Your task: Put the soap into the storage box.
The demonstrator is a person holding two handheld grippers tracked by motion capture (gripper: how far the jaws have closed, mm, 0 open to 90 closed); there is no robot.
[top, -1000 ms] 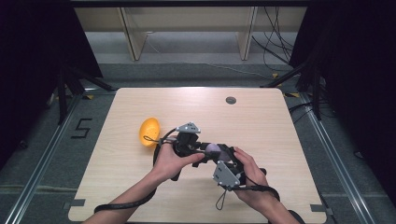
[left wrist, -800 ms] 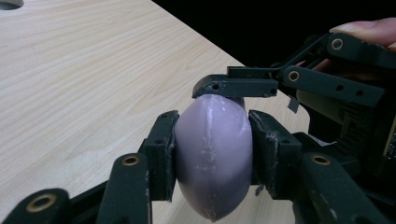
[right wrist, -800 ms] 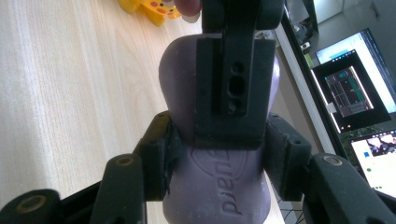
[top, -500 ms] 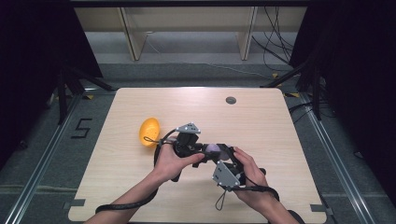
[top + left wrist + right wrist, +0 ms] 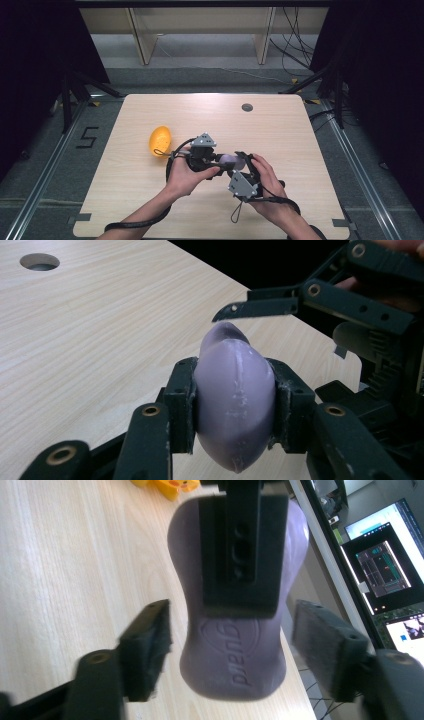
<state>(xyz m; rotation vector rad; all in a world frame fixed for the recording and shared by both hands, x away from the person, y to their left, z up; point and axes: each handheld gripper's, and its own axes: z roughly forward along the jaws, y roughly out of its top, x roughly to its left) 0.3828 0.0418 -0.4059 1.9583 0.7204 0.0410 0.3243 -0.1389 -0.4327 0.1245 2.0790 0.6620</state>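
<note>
A purple bar of soap [image 5: 235, 405] with raised lettering [image 5: 235, 672] hangs above the table [image 5: 310, 150]. My left gripper [image 5: 235, 412] is shut on it, one pad pressed on each broad side. My right gripper [image 5: 232, 650] faces it from the other end. Its jaws have just been opening and now stand apart, with the soap between them and a gap on both sides. One left pad [image 5: 242, 550] lies across the soap in the right gripper view. In the high view both grippers meet at the soap [image 5: 231, 160] near the table's middle front.
An orange-yellow rounded object [image 5: 160, 140] lies on the table to the left of the hands, its edge [image 5: 167, 486] at the top of the right gripper view. A round hole [image 5: 247, 107] sits in the tabletop at the back. Monitors [image 5: 385, 570] glow beyond the table's edge.
</note>
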